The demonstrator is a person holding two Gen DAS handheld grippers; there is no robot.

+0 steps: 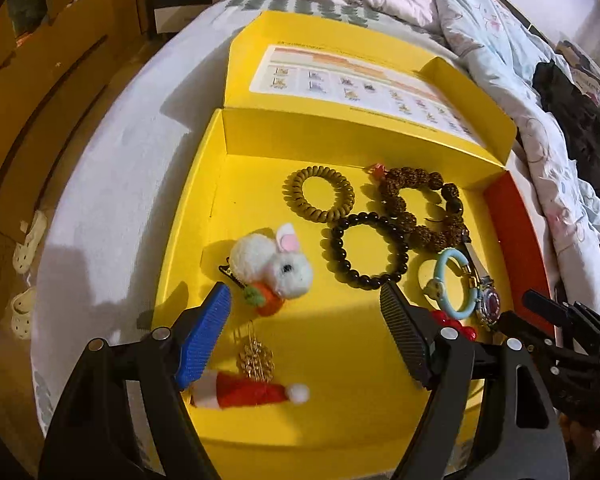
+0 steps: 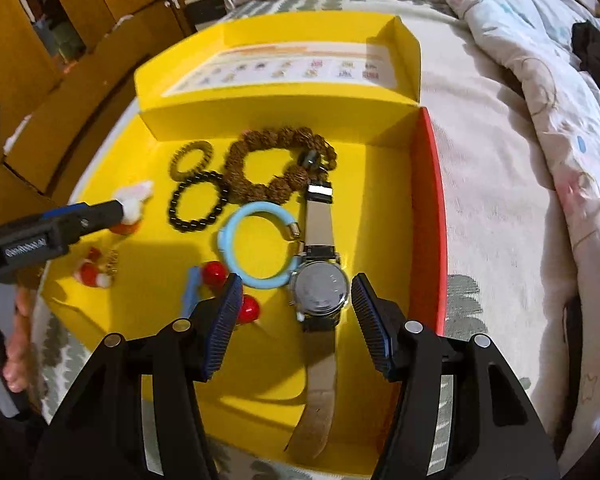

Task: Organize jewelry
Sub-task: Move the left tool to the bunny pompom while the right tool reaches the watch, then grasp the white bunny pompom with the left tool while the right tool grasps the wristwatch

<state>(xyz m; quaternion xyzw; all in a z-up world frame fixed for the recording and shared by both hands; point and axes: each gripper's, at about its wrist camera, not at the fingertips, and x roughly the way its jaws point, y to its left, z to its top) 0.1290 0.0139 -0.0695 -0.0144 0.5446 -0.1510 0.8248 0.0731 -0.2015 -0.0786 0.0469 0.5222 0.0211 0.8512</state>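
A: Jewelry all in yellow box (image 1: 204, 184) on bed (image 1: 112, 184). Watch (image 2: 320, 286) face-down nr red wall, blue bangle (image 2: 256, 246) touching it.
B: R gripper (image 2: 296, 312)?
A: Jaws apart, over watch, gripping nothing.
B: L gripper (image 1: 306, 308)?
A: Wide, empty, above box floor betw bunny clip (image 1: 278, 266) & black beads (image 1: 368, 252).
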